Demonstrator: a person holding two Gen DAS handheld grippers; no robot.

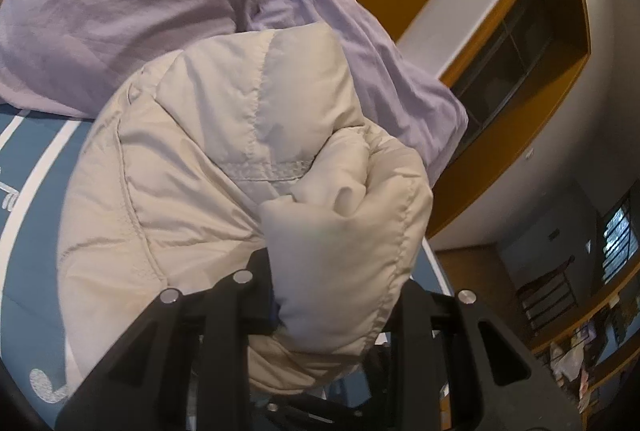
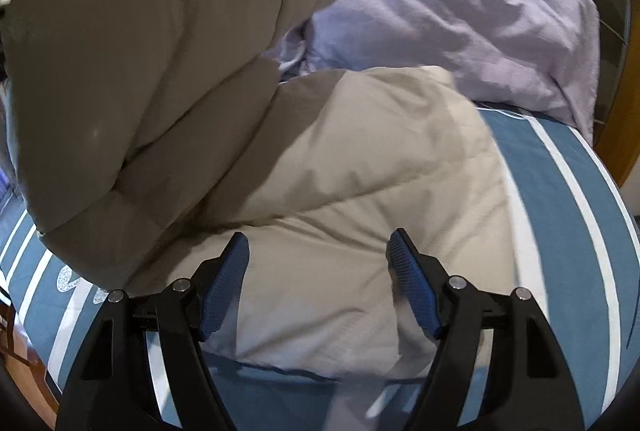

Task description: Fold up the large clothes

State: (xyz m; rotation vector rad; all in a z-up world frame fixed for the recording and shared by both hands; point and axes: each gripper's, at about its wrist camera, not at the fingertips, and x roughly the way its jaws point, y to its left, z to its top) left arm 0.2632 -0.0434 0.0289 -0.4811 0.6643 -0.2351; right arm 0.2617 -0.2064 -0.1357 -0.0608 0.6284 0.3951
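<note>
A beige padded jacket (image 1: 208, 159) lies on a blue bed sheet with white stripes (image 1: 36, 159). My left gripper (image 1: 332, 291) is shut on a bunched part of the jacket and holds it lifted; its fingertips are hidden by the cloth. In the right wrist view the lifted part of the jacket (image 2: 140, 71) hangs at the upper left, while the rest (image 2: 352, 191) lies flat on the sheet (image 2: 568, 215). My right gripper (image 2: 318, 283) is open and empty just above the flat part, its blue pads (image 2: 224, 287) spread wide.
Lilac pillows (image 1: 120, 11) lie at the head of the bed, also in the right wrist view (image 2: 460, 11). A wooden-framed recess (image 1: 520, 43) is on the wall behind. Cluttered shelves (image 1: 580, 343) stand at the right.
</note>
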